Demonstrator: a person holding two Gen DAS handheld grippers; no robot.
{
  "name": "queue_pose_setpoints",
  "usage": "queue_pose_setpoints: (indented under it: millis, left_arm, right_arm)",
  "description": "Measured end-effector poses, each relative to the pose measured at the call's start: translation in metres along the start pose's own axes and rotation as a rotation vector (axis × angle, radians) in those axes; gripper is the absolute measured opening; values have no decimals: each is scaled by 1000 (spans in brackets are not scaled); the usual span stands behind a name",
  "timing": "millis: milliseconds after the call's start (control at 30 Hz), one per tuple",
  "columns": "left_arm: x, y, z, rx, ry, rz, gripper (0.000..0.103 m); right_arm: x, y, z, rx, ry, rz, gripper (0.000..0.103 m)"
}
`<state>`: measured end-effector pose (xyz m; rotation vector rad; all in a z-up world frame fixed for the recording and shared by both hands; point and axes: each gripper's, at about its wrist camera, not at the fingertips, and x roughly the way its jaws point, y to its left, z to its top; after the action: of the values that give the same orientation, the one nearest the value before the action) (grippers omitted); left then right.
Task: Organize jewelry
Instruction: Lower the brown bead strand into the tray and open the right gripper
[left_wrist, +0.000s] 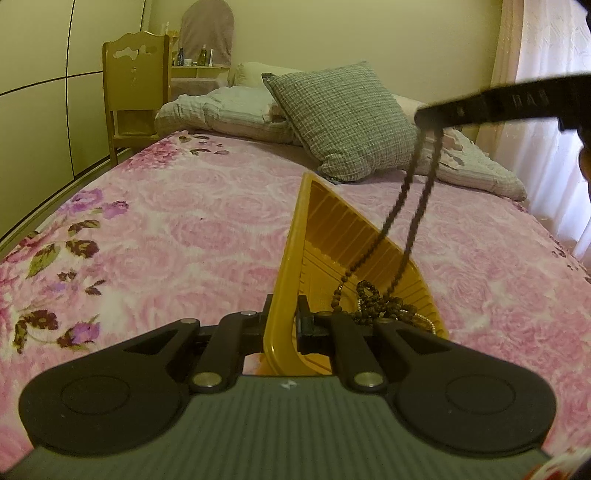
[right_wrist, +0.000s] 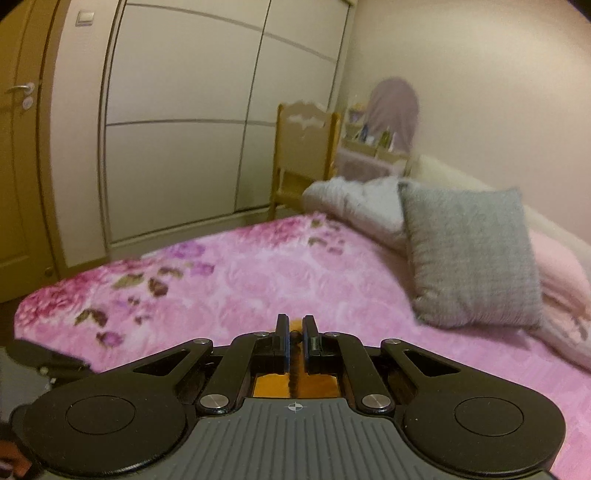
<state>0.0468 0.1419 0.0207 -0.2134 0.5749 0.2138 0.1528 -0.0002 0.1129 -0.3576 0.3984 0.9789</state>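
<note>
A pink floral blanket (left_wrist: 184, 221) covers the bed, with a grey checked cushion (left_wrist: 343, 118) leaning against rumpled bedding beyond the tray and a wooden chair (left_wrist: 135, 92) well behind it by the wardrobe; none of these stands in the way. Above the blanket, the left gripper (left_wrist: 282, 325) is clamped on the near rim of a tilted yellow tray (left_wrist: 332, 229), a stiff, ribbed plastic piece that looks light and is best held by that rim. Over the tray, the right gripper (left_wrist: 428, 120) pinches the top of a dark bead necklace (left_wrist: 410, 206), whose two strands hang down to a coil lying in the tray's low corner beside a thin pale chain (left_wrist: 424, 319). In the right wrist view the fingers (right_wrist: 282, 343) stand nearly together with a bead of the necklace (right_wrist: 294, 334) between them. The necklace appears limp, light and prone to swing or tangle with the chain; a grip on the strand itself seems the only hold.
</note>
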Motion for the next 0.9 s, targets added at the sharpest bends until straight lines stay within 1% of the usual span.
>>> queue_pose_setpoints:
  millis: [200,300,467,700,900]
  left_arm:
    - [1,6,-2,-10,9,-6,7]
    - [2,9,-3,-18,18,-9,7]
    - [5,18,-7,-45,31,-15,7]
    - [10,35,-12,-111,46,-50,7]
    - [13,45,-20,-152,65,-59,7]
  right_arm:
    - [9,4,-6,40,78,91,6]
    - [16,6,-10,38,101,85,6]
    - [28,-1,-18,69,137,62,6]
    - [40,-4,-22,118,165,112,6]
    - [48,-3,-24,143,189,150,6]
